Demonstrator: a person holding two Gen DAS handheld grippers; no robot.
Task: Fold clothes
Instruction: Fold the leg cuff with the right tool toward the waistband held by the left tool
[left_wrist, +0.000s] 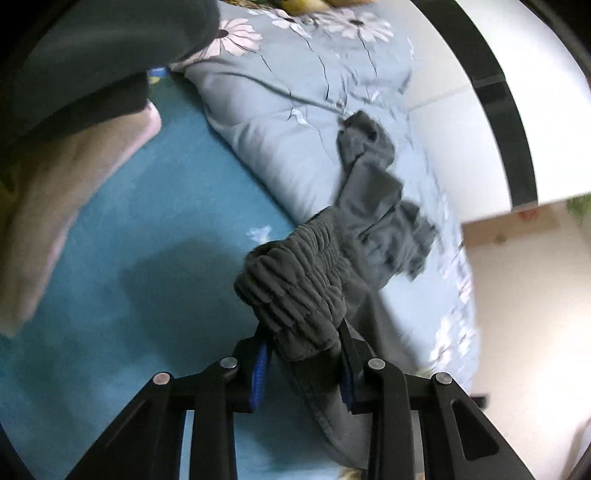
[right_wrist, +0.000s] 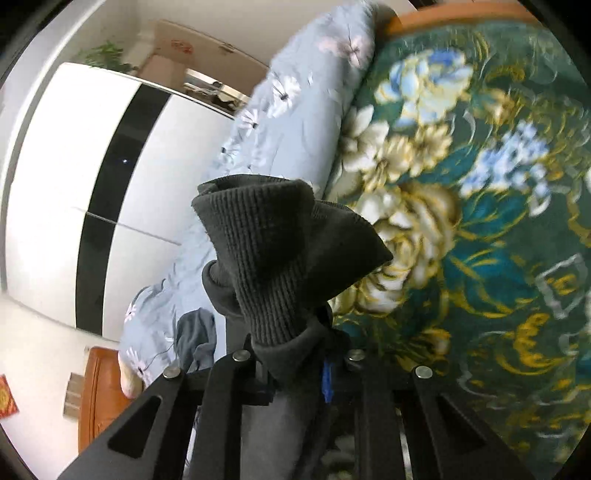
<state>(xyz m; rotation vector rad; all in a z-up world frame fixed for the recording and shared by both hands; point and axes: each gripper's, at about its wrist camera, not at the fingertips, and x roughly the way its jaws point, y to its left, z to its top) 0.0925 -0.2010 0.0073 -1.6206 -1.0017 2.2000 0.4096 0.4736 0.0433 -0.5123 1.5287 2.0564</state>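
My left gripper (left_wrist: 303, 343) is shut on the gathered elastic waistband of dark grey trousers (left_wrist: 291, 284), held above the teal bed sheet (left_wrist: 147, 221). The rest of the grey cloth (left_wrist: 373, 206) trails away over a light blue floral quilt (left_wrist: 295, 110). My right gripper (right_wrist: 295, 354) is shut on a ribbed dark grey cuff (right_wrist: 280, 251) of the same kind of cloth, held up in the air; the cloth hides the fingertips. More grey cloth (right_wrist: 195, 339) lies on the quilt below in the right wrist view.
A beige folded garment (left_wrist: 66, 206) and a dark one (left_wrist: 92, 55) lie at the left on the sheet. A green floral blanket (right_wrist: 480, 221) fills the right wrist view's right side. A white wardrobe with a black stripe (right_wrist: 110, 184) stands beyond the bed, a wooden cabinet (right_wrist: 96, 391) below it.
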